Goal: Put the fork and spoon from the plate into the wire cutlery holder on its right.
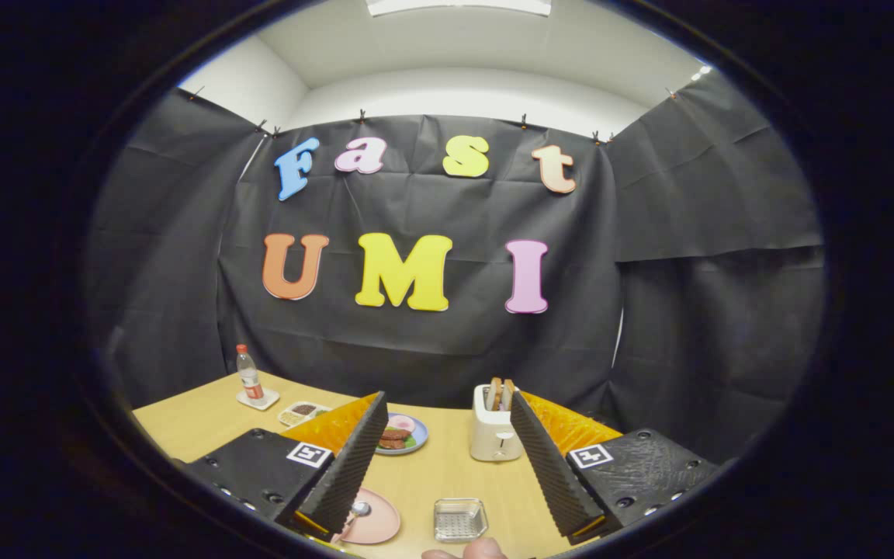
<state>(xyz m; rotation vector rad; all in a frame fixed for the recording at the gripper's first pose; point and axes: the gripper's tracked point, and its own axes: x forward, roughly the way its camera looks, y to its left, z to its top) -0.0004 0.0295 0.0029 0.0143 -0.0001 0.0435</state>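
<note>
My gripper [447, 458] is held high above the wooden table [447, 473], open wide, with nothing between its fingers. Far below, a pink plate [375, 519] lies by the left finger, which hides part of it. A spoon's bowl [360, 509] shows on the plate at the finger's edge; I cannot make out the fork. To the right of the plate, between the fingers, stands the square wire cutlery holder [460, 519], seen from above.
A white toaster [494, 427] with bread slices stands beyond the holder. A blue plate of food [402, 435], a small tray [302, 413] and a bottle on a coaster [249, 376] sit farther back left. A person's fingertips [466, 552] show at the near table edge.
</note>
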